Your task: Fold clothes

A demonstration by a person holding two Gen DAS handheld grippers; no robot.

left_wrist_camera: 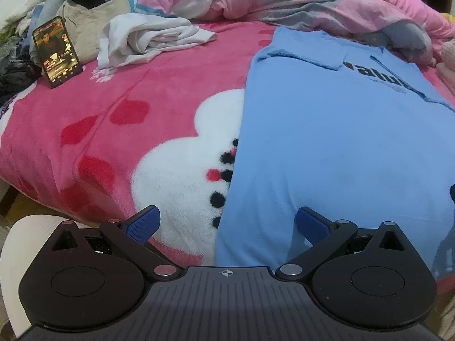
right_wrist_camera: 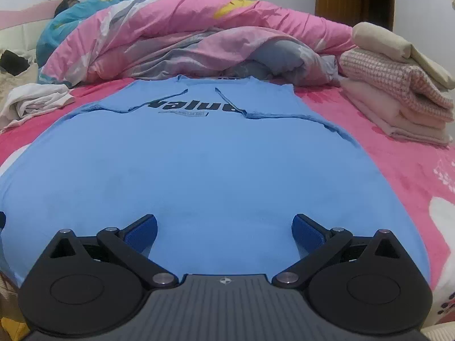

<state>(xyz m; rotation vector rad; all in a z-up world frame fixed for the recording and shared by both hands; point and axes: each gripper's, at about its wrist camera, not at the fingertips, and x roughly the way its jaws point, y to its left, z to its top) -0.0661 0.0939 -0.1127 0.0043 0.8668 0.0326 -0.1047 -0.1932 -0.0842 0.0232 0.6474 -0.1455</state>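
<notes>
Blue T-shirt lay flat on the pink blanket, both grippers spread wide and empty.
The blue T-shirt [right_wrist_camera: 199, 170] had sleeves folded inward; the left gripper [left_wrist_camera: 227, 224] hovered at its seven o'clock edge, the right gripper [right_wrist_camera: 224, 230] at six o'clock.

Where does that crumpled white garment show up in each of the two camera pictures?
Left wrist view: the white garment lies upper left of centre, on the pink blanket, left of the blue T-shirt.
Right wrist view: the white garment sits at the far left edge, mid-height.
Shared landmark: the blue T-shirt's dark lettering, to the garment's right in both.
</notes>
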